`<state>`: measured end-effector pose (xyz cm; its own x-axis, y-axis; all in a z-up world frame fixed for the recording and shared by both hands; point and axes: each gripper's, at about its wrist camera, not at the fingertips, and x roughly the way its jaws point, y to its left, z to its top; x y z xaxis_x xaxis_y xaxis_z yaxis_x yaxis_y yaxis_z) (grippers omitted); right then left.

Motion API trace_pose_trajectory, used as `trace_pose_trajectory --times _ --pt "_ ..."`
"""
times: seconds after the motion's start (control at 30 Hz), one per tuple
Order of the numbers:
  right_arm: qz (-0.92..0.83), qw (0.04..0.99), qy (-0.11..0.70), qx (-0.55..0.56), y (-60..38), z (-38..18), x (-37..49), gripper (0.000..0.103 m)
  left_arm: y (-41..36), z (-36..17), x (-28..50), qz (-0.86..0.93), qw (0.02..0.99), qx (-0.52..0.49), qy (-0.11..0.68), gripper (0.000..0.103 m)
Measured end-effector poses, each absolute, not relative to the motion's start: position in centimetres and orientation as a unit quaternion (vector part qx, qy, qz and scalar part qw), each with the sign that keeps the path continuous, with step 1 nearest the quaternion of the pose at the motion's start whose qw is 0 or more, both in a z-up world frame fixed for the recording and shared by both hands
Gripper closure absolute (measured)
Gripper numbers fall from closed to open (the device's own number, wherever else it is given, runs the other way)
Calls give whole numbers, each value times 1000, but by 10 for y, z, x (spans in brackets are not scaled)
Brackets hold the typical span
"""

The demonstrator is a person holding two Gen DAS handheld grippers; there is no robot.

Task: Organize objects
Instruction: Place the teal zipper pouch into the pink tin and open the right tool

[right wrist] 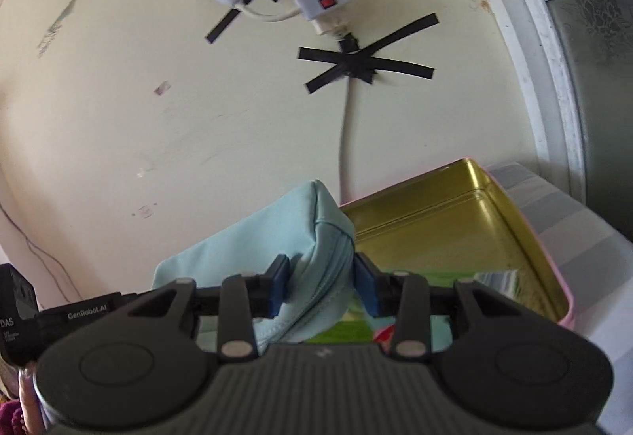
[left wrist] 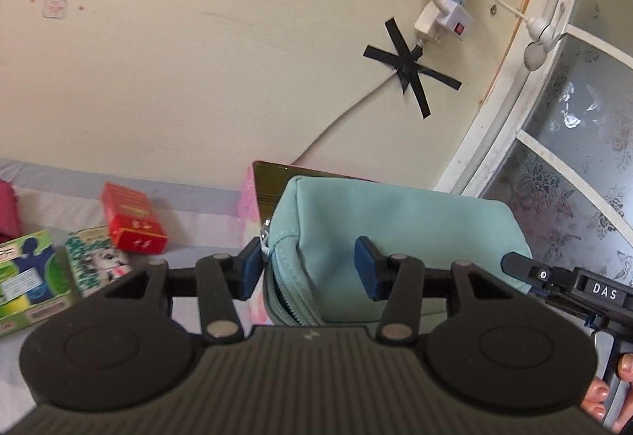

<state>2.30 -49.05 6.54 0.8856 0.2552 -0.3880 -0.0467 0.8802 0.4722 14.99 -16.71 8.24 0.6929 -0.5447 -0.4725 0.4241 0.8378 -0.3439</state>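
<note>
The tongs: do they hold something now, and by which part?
Both hold the mint pouch: left tongs clamp its zipper end, right tongs pinch the other end.

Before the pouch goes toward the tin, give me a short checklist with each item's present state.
1. Left gripper shut on the mint pouch, zipper end: ok.
2. Right gripper shut on the pouch's other end: ok.
3. Pouch zipper closed: cannot tell.
4. Gold tin open: ok.
5. Room inside the tin: not ok, a green box already lies in it.
6. Red box clear of the pouch: ok.
</note>
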Motion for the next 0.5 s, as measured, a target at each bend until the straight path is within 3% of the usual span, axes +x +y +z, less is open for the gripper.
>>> trace_pose_trajectory --times 0.3,0.43,0.5 --pt "44 893 354 273 -567 23 159 67 -249 47 262 -225 884 -85 401 51" --pt "27 891 376 253 -572 8 195 67 -268 33 288 -204 880 -70 423 49" --pt "23 891 381 245 -570 5 207 60 -275 29 291 -196 886 -57 417 47"
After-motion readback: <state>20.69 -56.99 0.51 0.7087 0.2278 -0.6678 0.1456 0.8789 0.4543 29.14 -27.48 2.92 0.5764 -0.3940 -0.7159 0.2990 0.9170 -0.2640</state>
